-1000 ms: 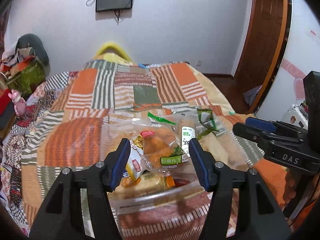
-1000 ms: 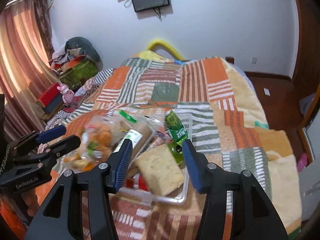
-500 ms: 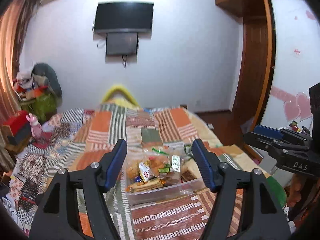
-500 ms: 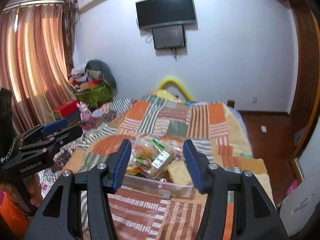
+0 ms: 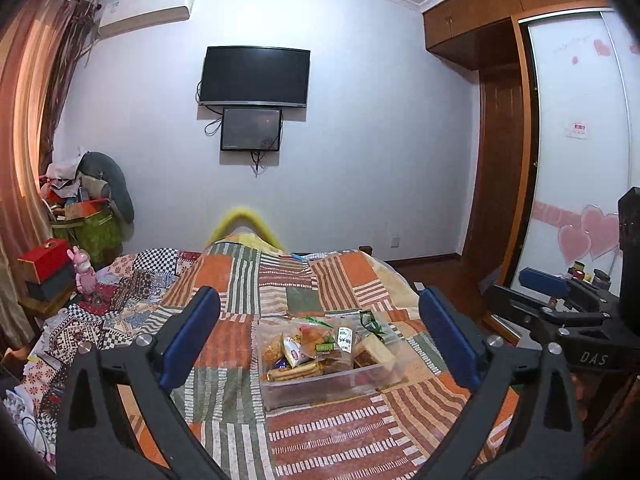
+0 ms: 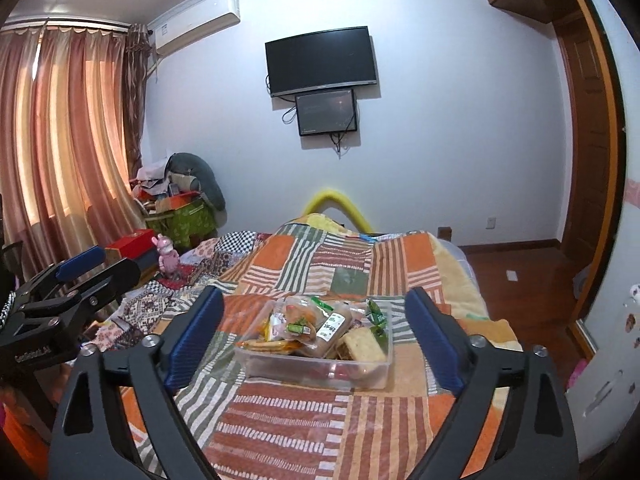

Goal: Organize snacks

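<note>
A clear plastic box [image 5: 312,388] stands on the patchwork bedspread [image 5: 328,440], filled with several packaged snacks [image 5: 316,344]: biscuits, bread slices, a green wrapper. My left gripper [image 5: 318,300] hangs back from the box and above it, jaws opening wide, nothing between them. In the right wrist view the same box [image 6: 304,370] and its snacks [image 6: 316,326] lie ahead. My right gripper [image 6: 314,296] is likewise drawn back, jaws opening wide and empty. Each view shows the other gripper at its edge, the right gripper [image 5: 560,304] and the left gripper [image 6: 68,280].
A television [image 5: 254,76] and a smaller screen hang on the far wall. At the left are curtains [image 6: 60,152], a cluttered pile [image 5: 88,204], a red box [image 5: 44,260] and a pink toy [image 5: 82,272]. A wooden wardrobe [image 5: 500,160] and floor lie right of the bed.
Both grippers pulled back and rose away from the box, so it now looks small and far. Both sets of jaws spread from narrow to wide. The snacks stay in the box.
</note>
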Tool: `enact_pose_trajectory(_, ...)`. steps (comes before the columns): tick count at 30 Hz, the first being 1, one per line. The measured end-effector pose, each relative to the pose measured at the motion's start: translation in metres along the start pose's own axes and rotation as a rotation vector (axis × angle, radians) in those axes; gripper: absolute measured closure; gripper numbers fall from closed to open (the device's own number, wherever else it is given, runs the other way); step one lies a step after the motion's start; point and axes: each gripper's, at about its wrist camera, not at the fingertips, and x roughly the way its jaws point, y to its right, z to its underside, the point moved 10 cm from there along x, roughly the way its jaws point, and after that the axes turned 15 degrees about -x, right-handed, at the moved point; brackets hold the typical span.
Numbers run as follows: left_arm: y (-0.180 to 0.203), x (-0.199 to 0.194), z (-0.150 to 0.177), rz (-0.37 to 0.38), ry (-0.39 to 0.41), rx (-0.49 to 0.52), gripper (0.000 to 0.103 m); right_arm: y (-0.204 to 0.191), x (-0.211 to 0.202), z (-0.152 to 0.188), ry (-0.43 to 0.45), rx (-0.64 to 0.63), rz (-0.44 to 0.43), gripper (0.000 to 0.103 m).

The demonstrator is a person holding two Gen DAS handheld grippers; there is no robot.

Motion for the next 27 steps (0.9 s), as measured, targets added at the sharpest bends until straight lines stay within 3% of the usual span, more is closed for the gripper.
enact_pose_trajectory(3,-0.002,-0.002,0.005,-0.010,-0.001,0.000,0.000,0.000,-0.007,0.001,0.014,0.012,0.021,0.000)
enact_pose_trajectory(27,0.005,-0.002,0.022,-0.032,0.001,0.037,0.000,-0.006,-0.021,0.010,0.012,-0.007,0.038,0.000)
